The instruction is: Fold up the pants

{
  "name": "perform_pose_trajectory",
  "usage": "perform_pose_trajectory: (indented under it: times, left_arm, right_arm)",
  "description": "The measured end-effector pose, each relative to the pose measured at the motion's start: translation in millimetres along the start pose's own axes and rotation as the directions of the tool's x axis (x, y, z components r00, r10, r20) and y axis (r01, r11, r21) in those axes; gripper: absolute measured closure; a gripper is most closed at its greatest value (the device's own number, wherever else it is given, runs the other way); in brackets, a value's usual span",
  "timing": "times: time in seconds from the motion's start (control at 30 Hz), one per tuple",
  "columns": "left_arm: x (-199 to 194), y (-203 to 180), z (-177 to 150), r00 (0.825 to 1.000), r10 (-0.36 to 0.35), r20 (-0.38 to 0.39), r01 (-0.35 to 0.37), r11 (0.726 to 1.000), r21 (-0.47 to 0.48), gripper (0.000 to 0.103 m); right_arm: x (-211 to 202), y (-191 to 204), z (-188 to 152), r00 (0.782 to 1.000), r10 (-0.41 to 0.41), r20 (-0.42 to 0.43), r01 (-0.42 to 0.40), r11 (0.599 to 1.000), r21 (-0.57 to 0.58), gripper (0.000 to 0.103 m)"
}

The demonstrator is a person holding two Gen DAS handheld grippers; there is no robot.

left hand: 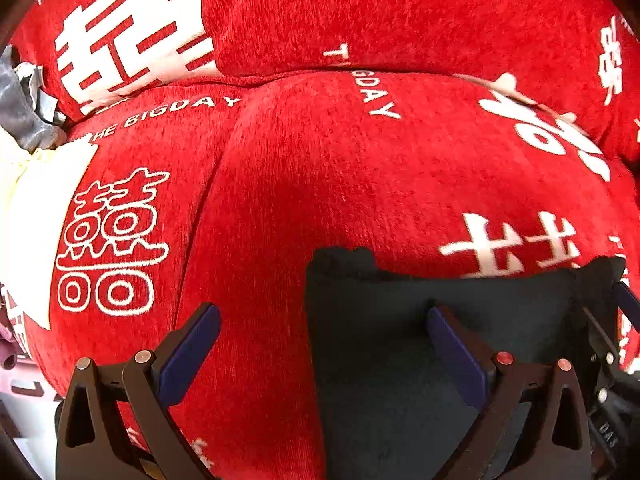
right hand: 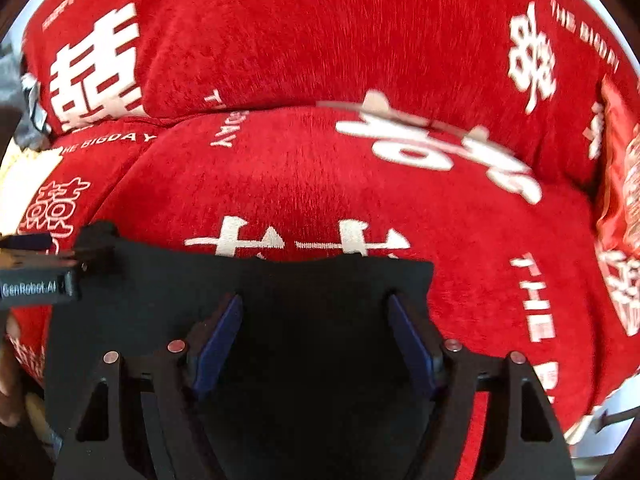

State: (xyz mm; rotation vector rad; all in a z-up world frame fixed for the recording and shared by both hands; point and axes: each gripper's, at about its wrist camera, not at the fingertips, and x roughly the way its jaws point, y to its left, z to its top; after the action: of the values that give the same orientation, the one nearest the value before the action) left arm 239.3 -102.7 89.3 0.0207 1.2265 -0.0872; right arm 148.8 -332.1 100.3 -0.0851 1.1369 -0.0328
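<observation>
Nearest me in the right wrist view, my right gripper (right hand: 316, 312) points steeply down with its blue fingers (right hand: 218, 340) spread wide. The pants (right hand: 312, 280), a black folded slab, lie under and between them, but neither pad presses the cloth, so it is released. In the left wrist view my left gripper (left hand: 324, 320) is also spread wide and grips nothing. Its left finger (left hand: 192, 344) hangs over bare red cloth, its right finger (left hand: 456, 348) over the pants (left hand: 440, 312), near their left edge; I cannot tell whether it touches them.

The pants lie flat on a sofa cover (left hand: 320, 180), red plush printed with white characters and the words "THE BIGDAY". Their far edge runs roughly straight, with a small raised corner at the left end in both views. The body of my left gripper (right hand: 36, 276) shows at the left edge of the right view, just beside that corner. A bit of the right one (left hand: 624, 300) shows at the right edge of the left view, by the pants' other corner.

Beyond the pants the seat cushion swells up, then meets the backrest (right hand: 300, 40) along a seam. At the far left, where the seat ends, lie a pale yellow cloth (left hand: 24, 176) and a grey crumpled thing (left hand: 24, 108). At the far right of the right view a red printed packet (right hand: 624, 168) leans beside the cushion.
</observation>
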Motion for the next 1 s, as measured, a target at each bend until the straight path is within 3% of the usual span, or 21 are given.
perform_pose_trajectory:
  times: [0.1,0.2,0.4,0.53,0.7,0.87,1.0]
  left_arm:
    - [-17,3,-15,0.999,-0.036,0.024,0.036,0.999,0.003,0.000]
    - [-29,2,-33,0.998,-0.046,0.049,0.044,0.998,0.035,0.000]
    - [-19,3,-66,0.999,-0.036,0.039,0.032,0.996,0.083,0.000]
    - [-20,16,-78,0.995,-0.088,0.056,0.086,0.995,0.043,0.000]
    - [-27,14,-86,0.995,-0.063,0.078,0.058,0.997,0.059,0.000]
    - [-41,18,-98,0.995,-0.031,0.096,0.025,0.998,0.063,0.000]
    - [-58,23,-114,0.991,-0.065,0.119,0.058,0.996,0.061,0.000]
  right_arm:
    - [-33,11,-13,0.998,-0.001,0.064,0.001,1.000,-0.009,0.025]
    - [-49,22,-28,0.997,0.012,0.073,-0.011,1.000,-0.013,0.025]
    - [-29,29,-67,0.999,0.037,-0.014,-0.037,0.999,-0.001,0.023]
    - [-41,25,-86,0.999,0.035,0.022,-0.035,0.999,0.001,0.022]
    - [-51,32,-101,0.999,-0.006,0.033,0.008,0.998,-0.066,0.022]
    - [-63,31,-107,0.999,-0.022,0.042,0.023,0.999,-0.028,0.022]
    - [-87,32,-115,0.994,-0.002,0.108,0.000,1.000,0.023,0.022]
